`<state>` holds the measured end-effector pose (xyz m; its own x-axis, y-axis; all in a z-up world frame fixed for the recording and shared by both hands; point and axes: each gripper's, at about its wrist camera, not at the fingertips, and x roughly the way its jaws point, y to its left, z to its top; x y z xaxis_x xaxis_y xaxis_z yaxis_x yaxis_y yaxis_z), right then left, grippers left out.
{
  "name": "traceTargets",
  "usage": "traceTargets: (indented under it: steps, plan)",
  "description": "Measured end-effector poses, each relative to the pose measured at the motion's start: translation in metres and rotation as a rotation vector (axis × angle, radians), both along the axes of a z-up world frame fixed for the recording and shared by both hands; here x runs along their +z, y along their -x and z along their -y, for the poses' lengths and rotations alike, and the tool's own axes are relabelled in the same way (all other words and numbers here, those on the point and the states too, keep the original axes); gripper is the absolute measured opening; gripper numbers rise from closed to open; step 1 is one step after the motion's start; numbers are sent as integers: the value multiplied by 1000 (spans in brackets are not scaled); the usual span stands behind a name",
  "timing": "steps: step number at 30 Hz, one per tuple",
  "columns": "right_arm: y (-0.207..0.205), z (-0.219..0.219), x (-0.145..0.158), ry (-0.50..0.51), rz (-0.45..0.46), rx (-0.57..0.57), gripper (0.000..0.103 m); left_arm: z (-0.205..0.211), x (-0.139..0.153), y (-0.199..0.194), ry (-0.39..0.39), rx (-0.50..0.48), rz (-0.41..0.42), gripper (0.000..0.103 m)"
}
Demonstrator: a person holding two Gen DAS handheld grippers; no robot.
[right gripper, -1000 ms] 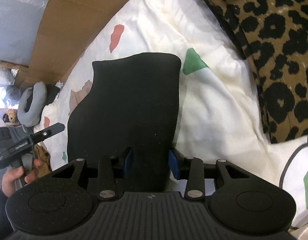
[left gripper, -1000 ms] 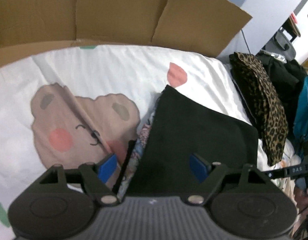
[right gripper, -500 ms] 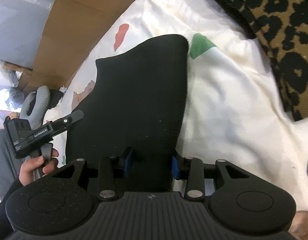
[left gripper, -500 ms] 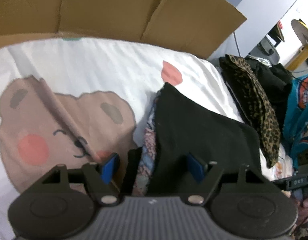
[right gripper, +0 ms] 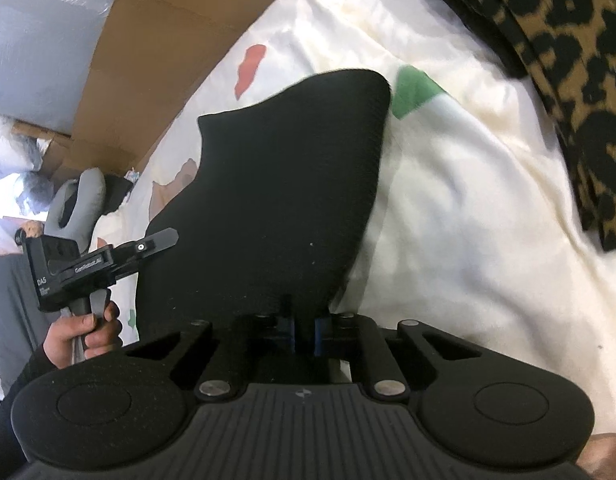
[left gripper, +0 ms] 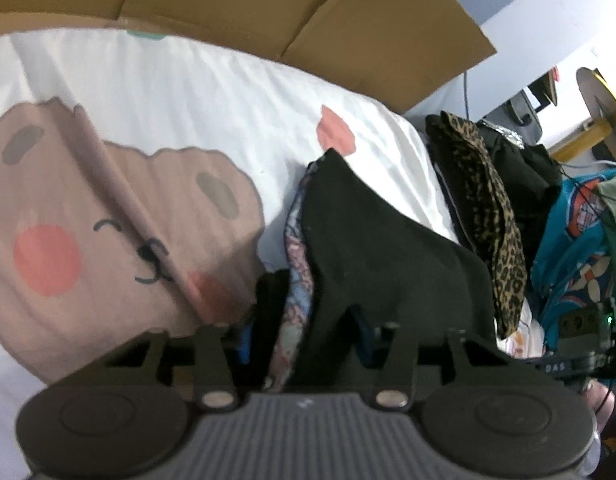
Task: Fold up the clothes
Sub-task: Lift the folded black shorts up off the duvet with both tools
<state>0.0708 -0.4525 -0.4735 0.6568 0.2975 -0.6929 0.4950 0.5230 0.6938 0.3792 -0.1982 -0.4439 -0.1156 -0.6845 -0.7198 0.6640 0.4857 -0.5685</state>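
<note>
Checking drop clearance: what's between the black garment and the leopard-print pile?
Only bare bedsheet, white with a green patch beside the black garment; the leopard-print pile sits apart. The right wrist view shows it best.

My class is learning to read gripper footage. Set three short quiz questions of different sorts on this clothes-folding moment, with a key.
1. True or false: the right gripper is shut on the black garment.
2. What pattern has the garment lying on the far side of the sheet from the black one: A stripes, B leopard spots, C checks?
3. Fill in: the big face printed on the sheet in the left view is a ____.

Key: 1 true; 2 B; 3 bear. The left gripper also has cloth bunched between its fingers.
</note>
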Motion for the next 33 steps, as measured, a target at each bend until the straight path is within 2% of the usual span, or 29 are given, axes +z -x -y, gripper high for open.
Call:
traceTargets:
  steps: [3, 8, 10, 14, 17, 19, 20, 21, 23, 25, 26, 27, 28, 30, 33]
  plan:
    - [1, 2, 8, 13, 8, 8, 6, -2, 6, 0, 16, -5, 2, 34]
    - [5, 12, 20, 27, 33, -5, 6, -4, 7, -1, 33, -4, -10, 34]
    - [6, 16, 26, 34, 50, -13, 6, -1, 3, -2, 16, -10, -23, 40]
    - [3, 15, 26, 47, 36, -5, 6, 1, -6, -9, 1, -20, -88, 58]
    - [3, 17, 19, 3, 29, -34, 10, 3, -14, -12, 18, -28, -136, 68]
    - [3, 19, 14, -30, 28, -65, 16, 5, -17, -12, 38, -40, -158, 76]
    - [2, 19, 11, -42, 25, -78, 23, 9, -17, -11, 38, -54, -160, 80]
    - [1, 19, 9, -53, 23, -90, 30, 12, -17, -11, 38, -68, -160, 81]
    - [-1, 19, 3, -75, 17, -115, 34, 17, -17, -11, 36, -84, -172, 81]
    - [-3, 19, -2, -97, 12, -140, 34, 19, -20, -14, 33, -79, -196, 73]
    - [-4, 19, -5, -108, 9, -153, 34, 18, -21, -16, 22, -70, -196, 58]
    - [-5, 19, -8, -120, 6, -165, 34, 18, -22, -18, 9, -60, -195, 49]
    - [-6, 19, -10, -131, 3, -178, 34, 16, -25, -19, 7, -45, -214, 47]
    - [-9, 19, -16, -153, -2, -203, 15, 15, -22, -15, 0, -31, -196, 39]
    - [-12, 19, -24, -186, -11, -241, 10, 17, -11, -8, -20, -30, -144, 35]
